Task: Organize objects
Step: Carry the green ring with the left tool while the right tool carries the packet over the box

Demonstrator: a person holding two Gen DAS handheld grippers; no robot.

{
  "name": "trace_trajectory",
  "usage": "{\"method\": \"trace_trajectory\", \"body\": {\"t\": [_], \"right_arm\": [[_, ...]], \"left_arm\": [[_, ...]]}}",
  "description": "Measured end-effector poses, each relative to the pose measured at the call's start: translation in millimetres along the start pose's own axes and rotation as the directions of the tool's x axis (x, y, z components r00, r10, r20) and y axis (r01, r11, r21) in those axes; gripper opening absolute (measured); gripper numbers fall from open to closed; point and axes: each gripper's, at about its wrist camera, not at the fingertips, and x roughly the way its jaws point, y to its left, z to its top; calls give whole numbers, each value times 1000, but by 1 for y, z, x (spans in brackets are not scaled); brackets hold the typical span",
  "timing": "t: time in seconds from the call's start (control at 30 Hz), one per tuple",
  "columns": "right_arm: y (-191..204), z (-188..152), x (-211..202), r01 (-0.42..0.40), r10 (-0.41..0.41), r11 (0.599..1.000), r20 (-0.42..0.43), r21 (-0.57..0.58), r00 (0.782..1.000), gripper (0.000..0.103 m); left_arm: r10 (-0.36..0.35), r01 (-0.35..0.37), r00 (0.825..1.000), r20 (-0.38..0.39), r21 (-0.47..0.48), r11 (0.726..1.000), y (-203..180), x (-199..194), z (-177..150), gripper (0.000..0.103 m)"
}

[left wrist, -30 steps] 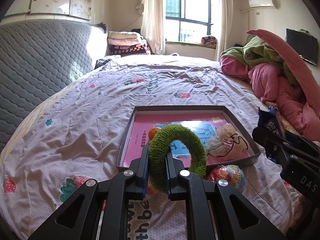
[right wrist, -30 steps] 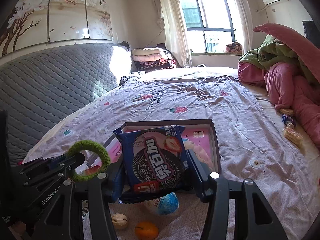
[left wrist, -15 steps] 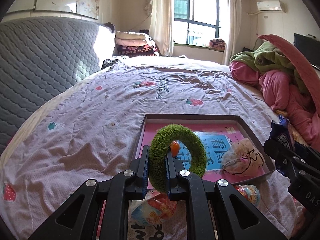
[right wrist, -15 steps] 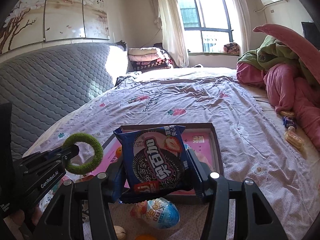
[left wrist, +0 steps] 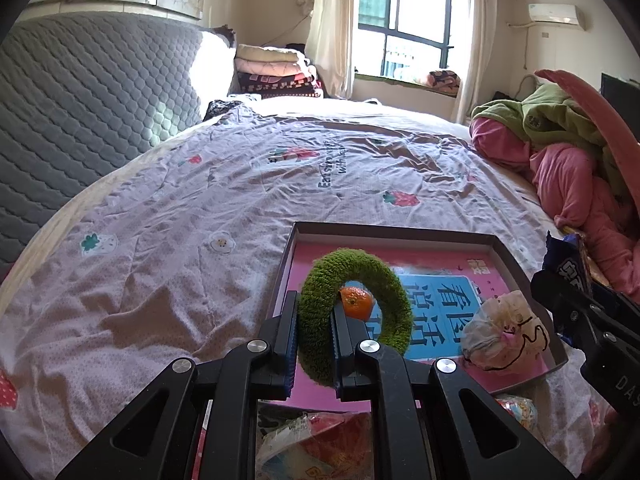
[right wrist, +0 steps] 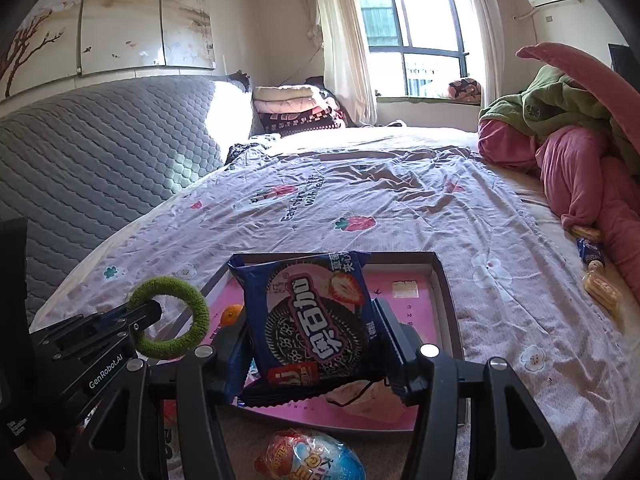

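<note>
Orange (left wrist: 357,302) behind gripped green ring (left wrist: 356,316)

The green ring (left wrist: 356,316) is fuzzy, matt pile. The cookie packet (right wrist: 308,320) is glossy, crinkled plastic film. The tray (left wrist: 516,256) looks like matt card, its pink floor smooth. Around the tray, the bedsheet (left wrist: 200,216) is thin, creased printed cloth. Both claws look hard black plastic with bright metal screws.

Folded blankets (left wrist: 272,74) are stacked by the curtained window (left wrist: 404,28), beside a grey quilted headboard (left wrist: 80,100)
</note>
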Motion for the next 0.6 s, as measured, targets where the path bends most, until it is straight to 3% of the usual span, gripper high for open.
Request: {"method": "trace_trajectory", "body": {"t": [0.6], "right_arm": [[6,18,43,3,-5,999,-47,-39,999,56]], "left_arm": [[5,-5,998,-63,-11,1000,2,41,13,13]]}}
